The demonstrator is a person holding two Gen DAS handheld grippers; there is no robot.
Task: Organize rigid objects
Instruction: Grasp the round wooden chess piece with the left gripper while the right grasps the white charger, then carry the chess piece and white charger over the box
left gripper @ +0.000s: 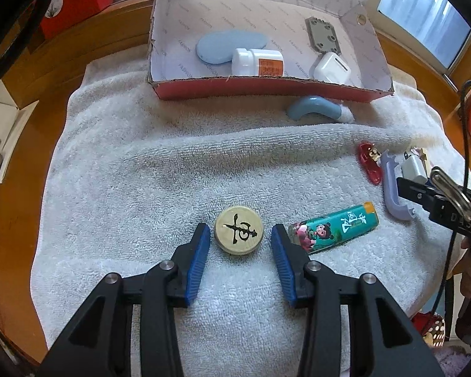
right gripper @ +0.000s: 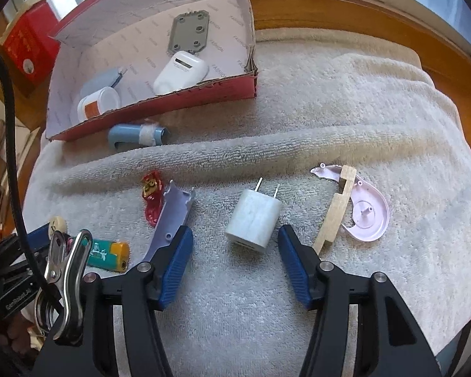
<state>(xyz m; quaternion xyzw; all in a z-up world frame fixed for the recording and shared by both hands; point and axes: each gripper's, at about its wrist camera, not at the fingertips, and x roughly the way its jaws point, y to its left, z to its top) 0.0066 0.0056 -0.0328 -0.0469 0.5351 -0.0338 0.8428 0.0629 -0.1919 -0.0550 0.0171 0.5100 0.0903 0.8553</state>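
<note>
Your left claw (left gripper: 240,235) is standing open around the round game piece (left gripper: 238,234), pads clear of it, well in front of the red box (left gripper: 267,89). Your right claw (right gripper: 235,235) is gaping around the white charger (right gripper: 253,220), not gripping, farther along the towel (right gripper: 329,110).

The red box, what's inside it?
The red box holds a blue oval case, a white bottle, a white earbud case and a grey plate. Anything beneath them is hidden.
</note>
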